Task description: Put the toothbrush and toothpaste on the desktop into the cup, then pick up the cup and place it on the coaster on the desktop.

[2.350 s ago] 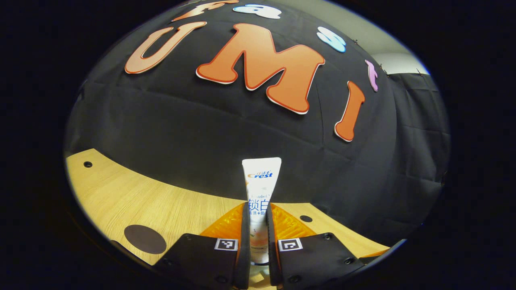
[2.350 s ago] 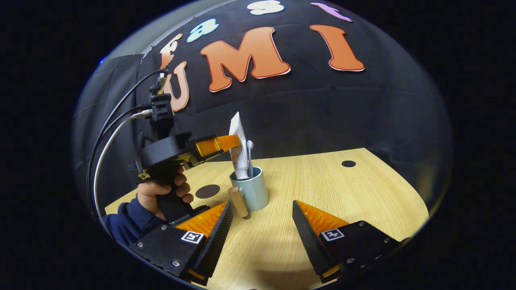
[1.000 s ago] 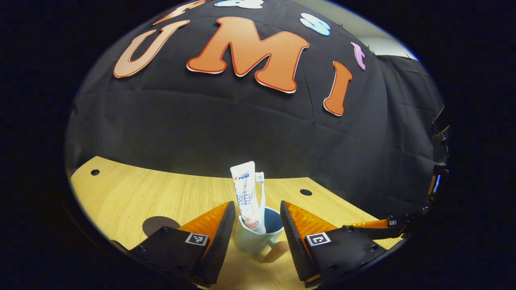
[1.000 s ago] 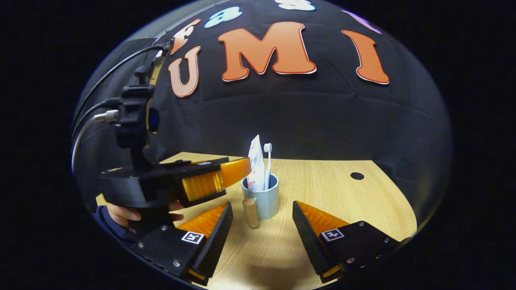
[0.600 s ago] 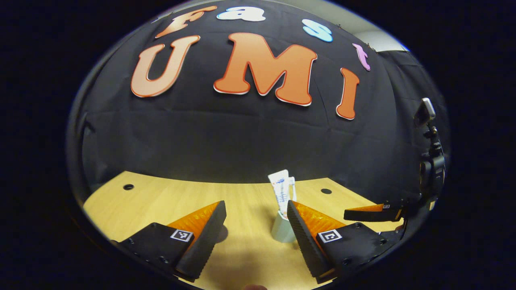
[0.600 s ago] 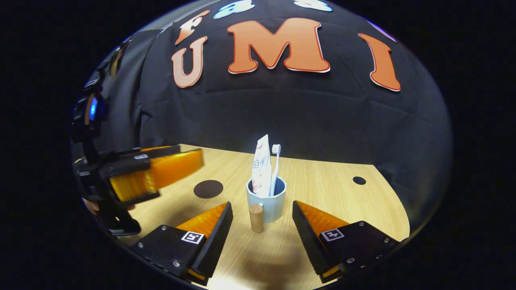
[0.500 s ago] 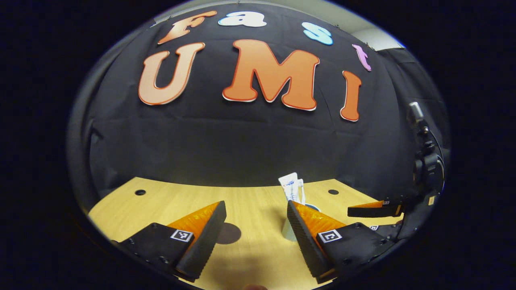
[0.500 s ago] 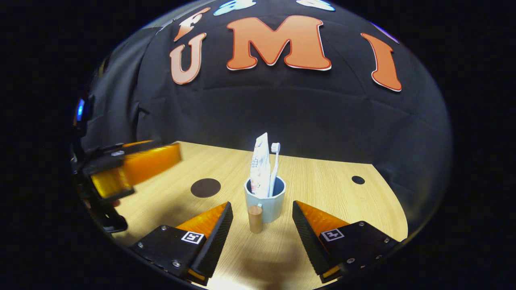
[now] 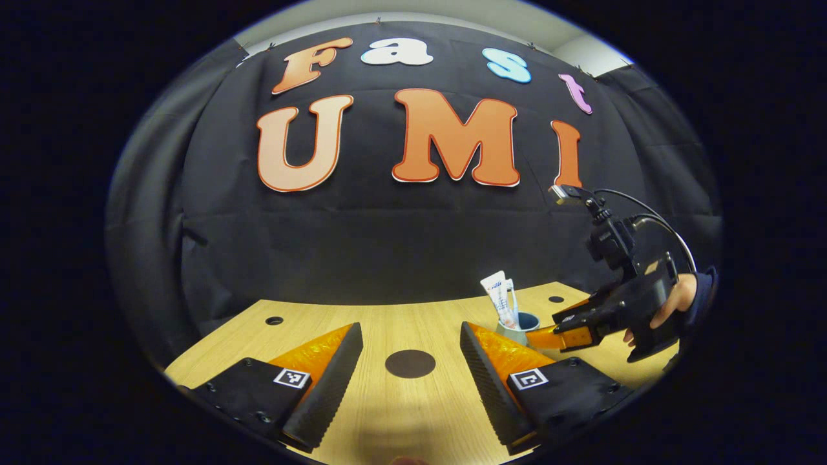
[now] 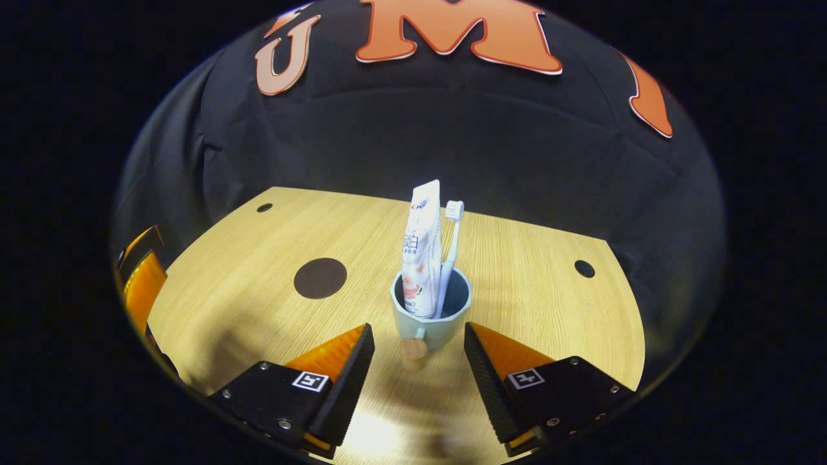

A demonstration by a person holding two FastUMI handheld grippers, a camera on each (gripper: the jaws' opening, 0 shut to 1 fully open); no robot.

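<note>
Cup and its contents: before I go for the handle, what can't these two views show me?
- Cup base, right gripper view: hidden behind its own wall and handle.
- Toothbrush and toothpaste lower ends: inside the cup.
- Cup, left gripper view: mostly behind the left gripper's fingers and the right gripper.

Both views are sharp in the middle and bend a lot near the edges, so the back edge of the wooden surface (image 10: pixel 530 258) looks curved. Light comes from above. It makes a bright shiny patch on the wood low down in the right gripper view, between the fingers (image 10: pixel 352 368). The cup (image 10: pixel 431 313) drops a soft shadow toward the camera. The cloth wall (image 9: pixel 387 239) behind is dark and dull. Nothing looks blurred.
</note>
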